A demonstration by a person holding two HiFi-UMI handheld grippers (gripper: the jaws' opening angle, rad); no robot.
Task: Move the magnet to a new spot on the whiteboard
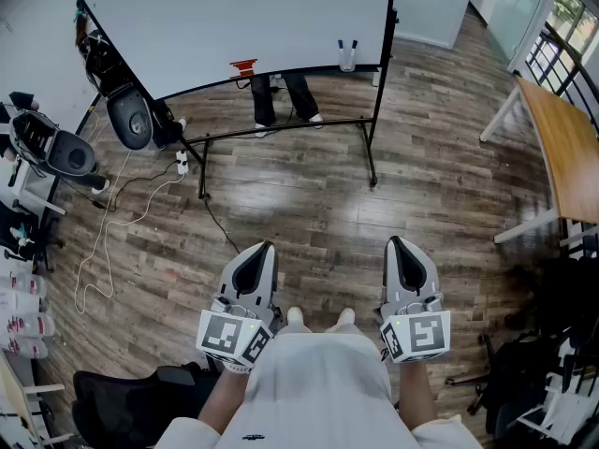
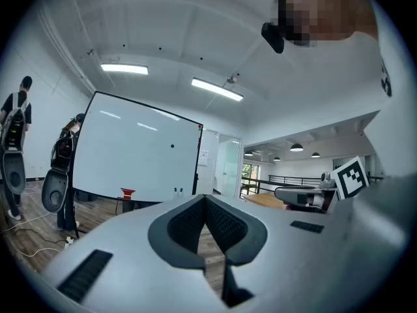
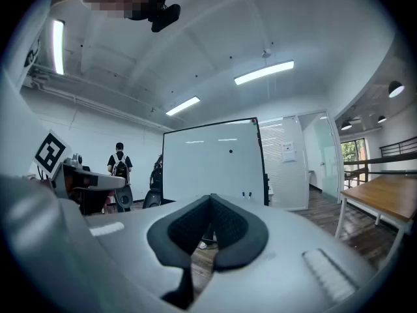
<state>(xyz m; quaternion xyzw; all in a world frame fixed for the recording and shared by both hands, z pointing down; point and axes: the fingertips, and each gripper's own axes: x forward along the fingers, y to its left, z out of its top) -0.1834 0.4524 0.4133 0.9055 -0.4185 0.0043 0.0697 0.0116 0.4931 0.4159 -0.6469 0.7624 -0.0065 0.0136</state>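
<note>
Approach is the step in hand: the wide white black-framed whiteboard (image 1: pixel 234 26) stands well ahead, the grey left gripper (image 1: pixel 262 251) and right gripper (image 1: pixel 398 244) have their jaws together and empty, and the next move must carry one to the small dark round magnet (image 2: pixel 172 146) stuck right of the board's middle.

whiteboard (image 1: pixel 234 17) top cut off; magnet (image 2: pixel 172 145) a tiny dot.

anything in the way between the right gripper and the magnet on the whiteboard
Nothing visible: only open wood floor lies between the right gripper and the whiteboard, and the magnet sits alone on its bare face.
</note>
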